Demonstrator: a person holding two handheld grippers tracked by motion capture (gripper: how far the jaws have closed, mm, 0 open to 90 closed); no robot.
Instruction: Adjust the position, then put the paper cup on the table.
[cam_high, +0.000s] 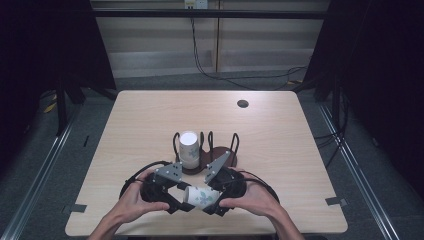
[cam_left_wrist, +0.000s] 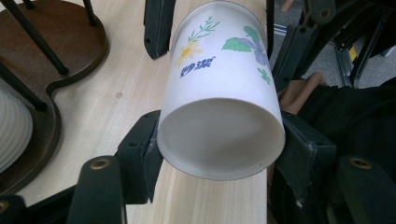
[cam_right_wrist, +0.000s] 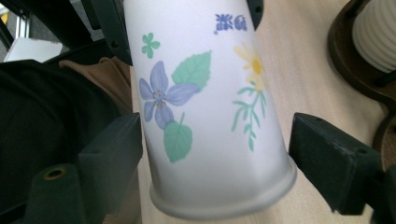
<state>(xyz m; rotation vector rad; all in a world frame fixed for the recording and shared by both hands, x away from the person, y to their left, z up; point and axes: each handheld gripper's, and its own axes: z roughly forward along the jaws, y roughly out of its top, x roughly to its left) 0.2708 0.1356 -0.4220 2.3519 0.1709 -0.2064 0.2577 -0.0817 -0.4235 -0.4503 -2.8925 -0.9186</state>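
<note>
A white paper cup (cam_high: 200, 196) printed with flowers lies on its side just above the table's front edge, between both grippers. My left gripper (cam_high: 184, 200) is shut on the cup's base end; in the left gripper view both pads (cam_left_wrist: 148, 156) press on the cup (cam_left_wrist: 219, 84). My right gripper (cam_high: 213, 201) stands open around the rim end. In the right gripper view the cup (cam_right_wrist: 205, 93) sits between the jaws, and the right pad (cam_right_wrist: 327, 158) stands clear of the rolled rim.
A dark wooden cup rack (cam_high: 222, 156) with black wire loops stands just beyond the grippers, holding a white ribbed cup (cam_high: 189, 146) at its left. A round hole (cam_high: 243, 103) marks the table's far right. Cables trail on the floor behind.
</note>
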